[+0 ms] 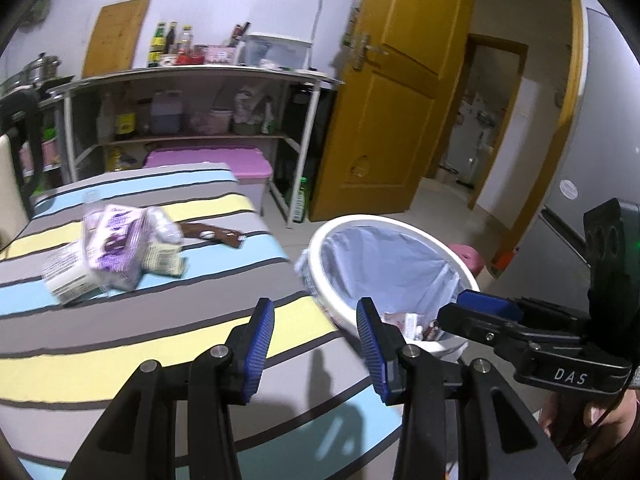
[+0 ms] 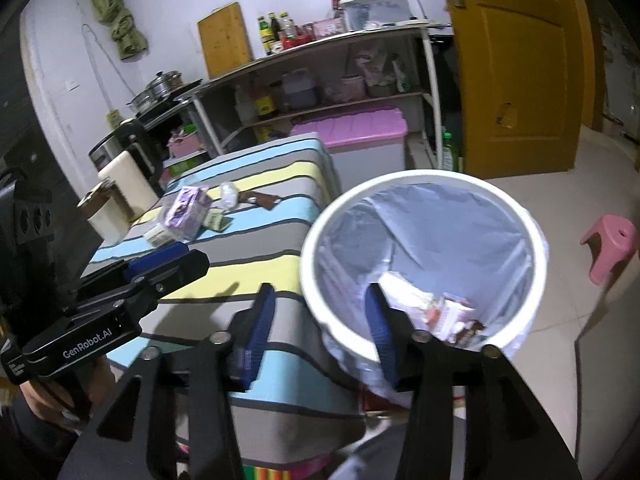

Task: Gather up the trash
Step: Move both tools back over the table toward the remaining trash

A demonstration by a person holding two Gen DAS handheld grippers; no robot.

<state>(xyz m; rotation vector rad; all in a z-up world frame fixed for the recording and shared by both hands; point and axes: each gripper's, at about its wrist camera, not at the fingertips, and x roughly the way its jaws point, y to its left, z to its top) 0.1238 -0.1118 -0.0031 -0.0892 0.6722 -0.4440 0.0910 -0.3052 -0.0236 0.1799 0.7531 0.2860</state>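
A pile of trash lies on the striped table (image 1: 168,332): a purple carton (image 1: 114,246), a crumpled clear bottle (image 1: 162,226), small white boxes (image 1: 70,280) and a brown wrapper (image 1: 212,235). The pile also shows in the right wrist view (image 2: 186,212). A white bin (image 2: 520,216) with a liner stands beside the table and holds several pieces of trash (image 2: 448,312). My left gripper (image 1: 316,344) is open and empty above the table's near corner. My right gripper (image 2: 320,332) is open and empty over the bin's near rim.
A shelf unit (image 1: 192,80) with bottles and containers stands behind the table. A pink-lidded storage box (image 1: 208,160) sits under it. A yellow door (image 1: 392,92) is open at the right. A pink stool (image 2: 610,246) stands on the floor past the bin.
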